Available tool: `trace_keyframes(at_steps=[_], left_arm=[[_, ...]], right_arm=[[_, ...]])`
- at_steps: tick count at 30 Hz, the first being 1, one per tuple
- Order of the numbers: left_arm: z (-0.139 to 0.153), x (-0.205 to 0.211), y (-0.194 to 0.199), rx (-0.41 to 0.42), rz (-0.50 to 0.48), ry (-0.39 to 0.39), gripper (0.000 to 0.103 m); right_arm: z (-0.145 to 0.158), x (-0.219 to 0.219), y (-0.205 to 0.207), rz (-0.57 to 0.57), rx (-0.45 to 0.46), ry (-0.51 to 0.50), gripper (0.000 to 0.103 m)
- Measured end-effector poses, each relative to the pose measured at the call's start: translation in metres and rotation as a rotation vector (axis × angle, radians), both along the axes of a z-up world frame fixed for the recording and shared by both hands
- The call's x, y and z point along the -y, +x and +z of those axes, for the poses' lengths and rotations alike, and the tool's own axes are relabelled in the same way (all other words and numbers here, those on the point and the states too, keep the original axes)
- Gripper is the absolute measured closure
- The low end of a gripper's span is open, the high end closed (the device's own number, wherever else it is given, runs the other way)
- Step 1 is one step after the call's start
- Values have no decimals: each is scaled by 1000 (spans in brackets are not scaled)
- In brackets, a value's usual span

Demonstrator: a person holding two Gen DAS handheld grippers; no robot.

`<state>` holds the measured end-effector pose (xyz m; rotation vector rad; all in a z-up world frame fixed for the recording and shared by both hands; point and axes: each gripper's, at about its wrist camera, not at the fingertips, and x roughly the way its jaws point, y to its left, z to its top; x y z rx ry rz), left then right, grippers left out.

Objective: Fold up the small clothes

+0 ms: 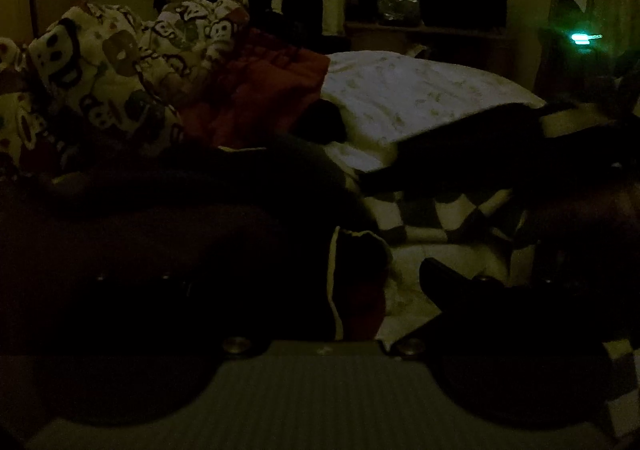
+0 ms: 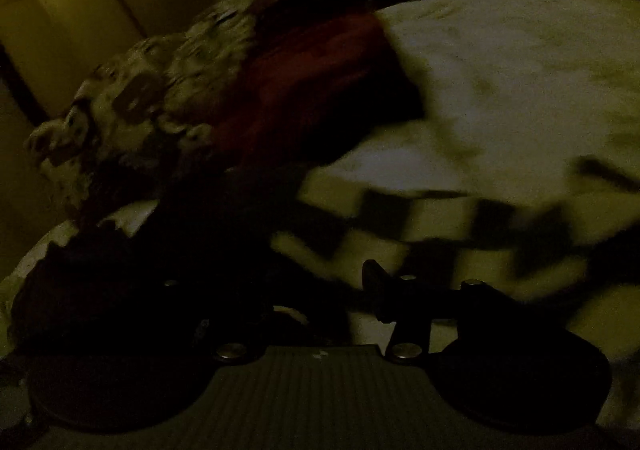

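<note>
Very dim room, so much stayed guesswork. The work lay on a bed w/ a checked cover (image 1: 448, 218), not a worktop.

The L gripper (image 1: 320, 278) pointed down at a dark garment w/ pale piping (image 1: 352, 282), bunched on the cover right in front of the camera. Its R-side finger (image 1: 436, 278) showed just beside that garment, seemingly apart from it. The other finger was lost in shadow, so I couldn't tell whether the gripper was shut, gripping or open. It probably sat low there to pin or pick the piece for the next fold.

The R gripper (image 2: 276, 286) had its fingers (image 2: 376, 286) spread wide w/ nothing seen pinched between them. Dark cloth (image 2: 120, 290) lay under its L side, and contact couldn't be judged. The view was smeared w/ blur. Open fingers suggest it was free to take a new edge.

Toward the back, a heap of monkey-print cloth (image 1: 112, 70), red cloth (image 1: 260, 90) and white cloth (image 1: 420, 94) sat well apart from the garment. It was likely kept out of the folding area, tho whether done or waiting wasn't clear. The fold itself looked not yet made, as the garment was still bunched.
</note>
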<state>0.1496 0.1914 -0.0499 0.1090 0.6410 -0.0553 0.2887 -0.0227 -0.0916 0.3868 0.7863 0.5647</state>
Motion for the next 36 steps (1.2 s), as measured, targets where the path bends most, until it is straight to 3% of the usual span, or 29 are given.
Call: trace_keyframes(at_steps=[4, 5, 8, 12, 14, 18, 24, 26, 28, 29, 34, 36], left_arm=[[-3, -2, 2, 0, -2, -2, 0], [-3, -2, 2, 0, -2, 2, 0], [-5, -1, 1, 4, -10, 6, 0], [1, -13, -1, 6, -17, -84, 0], [4, -17, -4, 10, -19, -109, 0], [12, -25, -9, 21, -7, -169, 0], [10, -23, -9, 23, -2, -158, 0], [8, -19, -8, 23, -2, -125, 0], [7, -16, -8, 22, -4, -93, 0], [6, -14, -8, 24, -4, -83, 0], [7, -13, -11, 31, 6, -88, 0], [11, -14, -11, 35, 13, -99, 0]], right_arm=[[0, -36, 8, 16, 44, -3, 20], [-3, -39, 12, 3, 29, 34, 19], [-8, -22, 22, -73, -87, 220, 22], [-19, -5, 10, -197, -206, 385, 33], [-23, 3, 3, -193, -253, 483, 38], [-50, 9, 3, -164, -467, 745, 38], [-83, 2, 23, -269, -569, 937, 38], [-83, 1, 25, -322, -551, 913, 40], [-78, 2, 28, -329, -501, 889, 79], [-73, 2, 28, -306, -472, 868, 91], [-24, 9, 13, -123, -262, 575, 94], [-2, 21, 1, -23, -235, 501, 94]])
